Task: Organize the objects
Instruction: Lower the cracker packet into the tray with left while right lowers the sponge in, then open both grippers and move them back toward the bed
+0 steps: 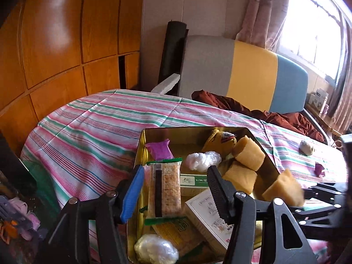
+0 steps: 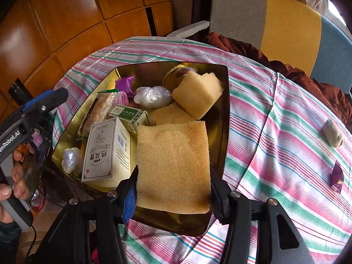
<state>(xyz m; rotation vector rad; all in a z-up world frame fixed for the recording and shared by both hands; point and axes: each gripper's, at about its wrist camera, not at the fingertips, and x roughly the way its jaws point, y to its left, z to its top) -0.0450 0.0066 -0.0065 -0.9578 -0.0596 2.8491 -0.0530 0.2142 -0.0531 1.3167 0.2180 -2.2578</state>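
Observation:
A gold tin on the striped tablecloth holds a wrapped snack bar, a purple packet, white and green boxes, clear-wrapped lumps and yellow sponges. My left gripper hangs over the tin's near left corner. Its jaws are open astride the snack bar, which lies in the tin; the black pad stands clear of it. My right gripper is shut on a flat yellow sponge, held just above the tin's near right part.
On the cloth right of the tin lie a grey-white lump and a small purple packet. A dark red cloth and a grey, yellow and blue chair back stand beyond the table. Wooden panels fill the left. A person's hand holds the left gripper.

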